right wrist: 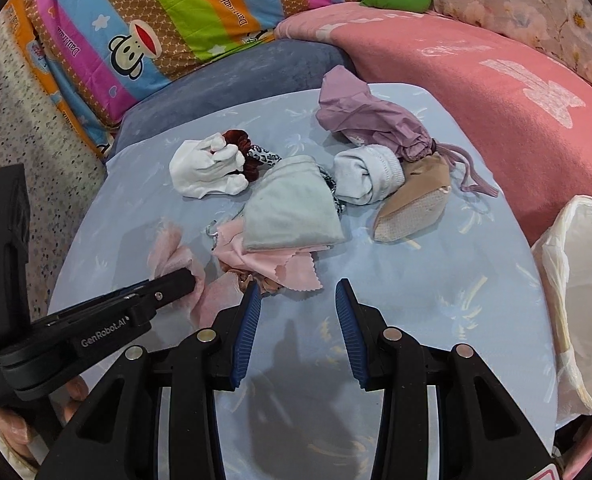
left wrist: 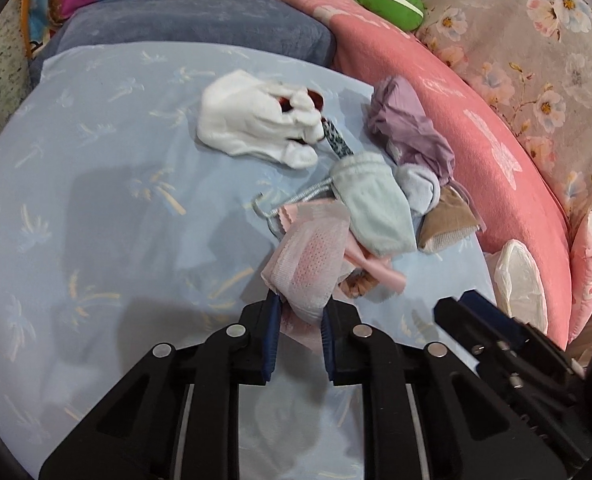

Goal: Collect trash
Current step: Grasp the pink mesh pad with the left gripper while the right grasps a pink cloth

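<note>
Your left gripper (left wrist: 298, 312) pinches the pink mesh cloth (left wrist: 312, 256); right gripper (right wrist: 298, 308) gapes, holding nothing. Thin grip: the cloth may slip off before reaching the white bag (right wrist: 580, 300).

Light-blue cushion (right wrist: 436, 300) bears white glove (right wrist: 204, 172), pink cloth (right wrist: 292, 270), tan sock (right wrist: 412, 208).

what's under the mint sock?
Under the mint sock: a pink cloth sticks out below it, and a leopard-print band emerges from behind it. A wire hook pokes out left. Anything else is covered.
</note>
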`<control>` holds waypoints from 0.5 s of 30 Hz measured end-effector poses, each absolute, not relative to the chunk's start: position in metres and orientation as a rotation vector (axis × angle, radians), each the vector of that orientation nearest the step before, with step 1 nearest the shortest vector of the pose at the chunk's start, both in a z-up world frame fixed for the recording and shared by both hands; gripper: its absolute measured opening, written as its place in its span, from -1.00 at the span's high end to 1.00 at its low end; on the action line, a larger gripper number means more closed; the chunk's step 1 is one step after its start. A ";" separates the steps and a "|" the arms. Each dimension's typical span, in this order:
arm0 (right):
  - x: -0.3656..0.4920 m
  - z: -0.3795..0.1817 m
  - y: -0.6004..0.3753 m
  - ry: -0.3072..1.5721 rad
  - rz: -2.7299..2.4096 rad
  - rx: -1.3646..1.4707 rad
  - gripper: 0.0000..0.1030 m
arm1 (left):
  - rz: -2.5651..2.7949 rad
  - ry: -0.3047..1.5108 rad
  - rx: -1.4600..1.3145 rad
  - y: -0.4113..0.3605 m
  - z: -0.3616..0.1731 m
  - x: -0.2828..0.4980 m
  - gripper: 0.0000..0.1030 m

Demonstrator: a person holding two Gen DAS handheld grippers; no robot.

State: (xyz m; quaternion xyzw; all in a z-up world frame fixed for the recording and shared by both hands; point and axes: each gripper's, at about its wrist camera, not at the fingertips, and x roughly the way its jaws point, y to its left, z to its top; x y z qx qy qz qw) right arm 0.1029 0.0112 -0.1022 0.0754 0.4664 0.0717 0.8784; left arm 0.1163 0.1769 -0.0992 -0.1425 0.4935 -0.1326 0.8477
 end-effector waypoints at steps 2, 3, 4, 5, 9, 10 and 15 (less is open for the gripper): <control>0.108 -0.106 0.019 0.981 0.165 0.152 0.25 | -0.273 1.024 -0.297 0.180 -0.094 0.120 0.66; 0.111 -0.108 0.021 0.985 0.170 0.150 0.27 | -0.267 1.019 -0.293 0.181 -0.092 0.122 0.66; 0.114 -0.111 0.025 0.993 0.177 0.149 0.27 | -0.260 1.013 -0.287 0.183 -0.090 0.124 0.66; 0.116 -0.113 0.028 1.000 0.184 0.151 0.27 | -0.256 1.008 -0.282 0.184 -0.089 0.126 0.66; 0.124 -0.122 0.040 1.027 0.212 0.161 0.32 | -0.250 0.995 -0.273 0.186 -0.085 0.131 0.66; 0.126 -0.124 0.043 1.032 0.221 0.164 0.32 | -0.247 0.991 -0.270 0.187 -0.084 0.132 0.66; 0.135 -0.134 0.054 1.060 0.227 0.152 0.64 | -0.238 0.982 -0.266 0.193 -0.080 0.134 0.66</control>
